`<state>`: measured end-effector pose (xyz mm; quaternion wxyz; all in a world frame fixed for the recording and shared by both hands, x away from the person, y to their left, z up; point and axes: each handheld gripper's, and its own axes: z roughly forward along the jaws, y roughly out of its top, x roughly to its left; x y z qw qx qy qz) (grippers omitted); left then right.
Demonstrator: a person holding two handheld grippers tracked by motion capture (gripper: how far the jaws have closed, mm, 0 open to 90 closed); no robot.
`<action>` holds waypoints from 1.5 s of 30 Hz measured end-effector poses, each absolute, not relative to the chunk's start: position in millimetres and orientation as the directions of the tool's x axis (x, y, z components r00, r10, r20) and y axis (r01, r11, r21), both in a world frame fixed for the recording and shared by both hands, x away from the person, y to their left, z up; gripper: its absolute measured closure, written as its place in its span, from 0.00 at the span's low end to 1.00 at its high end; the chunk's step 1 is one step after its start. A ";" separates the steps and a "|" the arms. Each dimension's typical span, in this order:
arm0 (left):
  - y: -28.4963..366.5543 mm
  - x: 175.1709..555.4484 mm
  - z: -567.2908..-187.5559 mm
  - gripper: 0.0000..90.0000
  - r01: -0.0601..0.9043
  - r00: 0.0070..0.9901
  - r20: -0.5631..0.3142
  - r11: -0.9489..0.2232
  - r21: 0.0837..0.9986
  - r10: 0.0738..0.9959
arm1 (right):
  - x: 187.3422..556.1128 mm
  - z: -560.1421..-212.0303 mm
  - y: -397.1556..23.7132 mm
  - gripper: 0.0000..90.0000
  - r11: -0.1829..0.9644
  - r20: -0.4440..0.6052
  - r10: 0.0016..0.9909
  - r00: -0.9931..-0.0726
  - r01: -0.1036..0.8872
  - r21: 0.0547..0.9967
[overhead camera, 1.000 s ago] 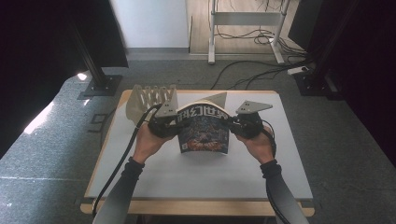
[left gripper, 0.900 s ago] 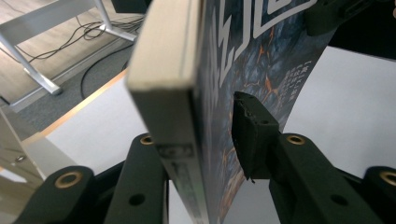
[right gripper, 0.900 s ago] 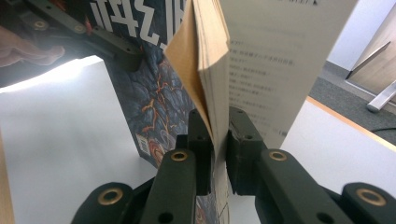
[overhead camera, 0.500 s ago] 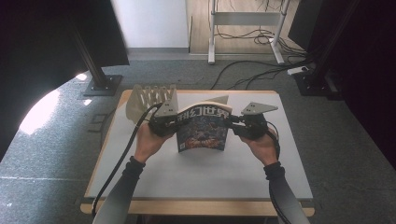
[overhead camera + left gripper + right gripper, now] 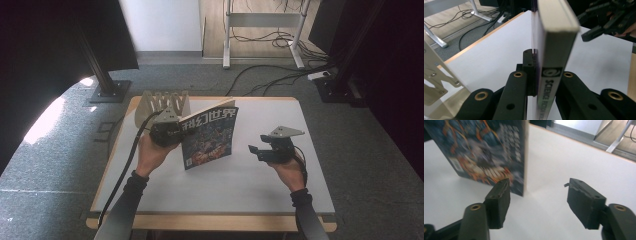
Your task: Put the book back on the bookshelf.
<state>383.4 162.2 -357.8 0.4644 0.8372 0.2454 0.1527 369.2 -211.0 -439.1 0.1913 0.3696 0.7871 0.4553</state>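
Our left tongs (image 5: 172, 132) clamp the magazine (image 5: 209, 136) by its spine, holding it upright over the desk (image 5: 250, 185). Right of the magazine, our right tongs (image 5: 257, 151) have just been opening, nothing between them. Behind the magazine stands a wooden rack (image 5: 162, 103).

My magazine (image 5: 209, 136) has a glossy printed paper cover and a matt cream page edge. My tongs' jaws are matt black plastic with brass-coloured rivets; the right tongs' (image 5: 537, 195) pads look rough and chipped. The table (image 5: 280, 185) is smooth matt white, edged in wood.
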 end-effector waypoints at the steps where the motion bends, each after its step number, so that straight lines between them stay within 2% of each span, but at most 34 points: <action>1: 163.4 382.5 -357.0 0.92 0.273 0.829 0.027 -0.445 0.853 0.559 | 368.5 -443.6 -211.8 0.34 0.310 0.039 0.758 -0.651 0.412 0.857; 10: 176.1 378.0 -352.0 0.92 0.288 0.809 0.023 -0.431 0.855 0.587 | 365.2 -474.4 -217.7 0.28 0.330 0.039 0.774 -0.632 0.455 0.827; 15: 183.8 374.7 -349.1 0.92 0.292 0.798 0.030 -0.429 0.855 0.602 | 365.1 -492.8 -221.8 0.21 0.318 0.052 0.794 -0.606 0.488 0.813; 16: 188.0 373.7 -347.6 0.92 0.299 0.794 0.024 -0.426 0.854 0.607 | 364.7 -499.5 -223.5 0.17 0.321 0.053 0.799 -0.599 0.499 0.805; 22: 199.3 370.4 -344.3 0.92 0.313 0.778 0.021 -0.416 0.854 0.628 | 363.7 -515.4 -225.0 0.13 0.329 0.054 0.815 -0.577 0.537 0.777; 24: 204.6 369.4 -343.1 0.92 0.320 0.772 0.015 -0.409 0.855 0.636 | 363.5 -523.7 -226.2 0.07 0.335 0.060 0.820 -0.570 0.562 0.756; 28: 216.0 367.0 -339.9 0.92 0.329 0.760 0.010 -0.399 0.856 0.650 | 362.9 -530.5 -227.2 0.04 0.339 0.064 0.823 -0.564 0.580 0.741; 29: 218.9 366.4 -339.1 0.92 0.331 0.756 0.008 -0.394 0.857 0.654 | 363.3 -534.6 -226.9 0.00 0.358 0.055 0.824 -0.564 0.592 0.722; 34: 237.7 361.6 -334.4 0.92 0.336 0.736 0.001 -0.367 0.868 0.677 | 361.6 -536.3 -222.0 0.00 0.395 0.005 0.822 -0.569 0.577 0.714; 45: 276.1 350.5 -327.1 0.92 0.364 0.673 -0.003 -0.327 0.872 0.740 | 360.9 -537.1 -222.1 0.00 0.394 0.001 0.823 -0.569 0.571 0.720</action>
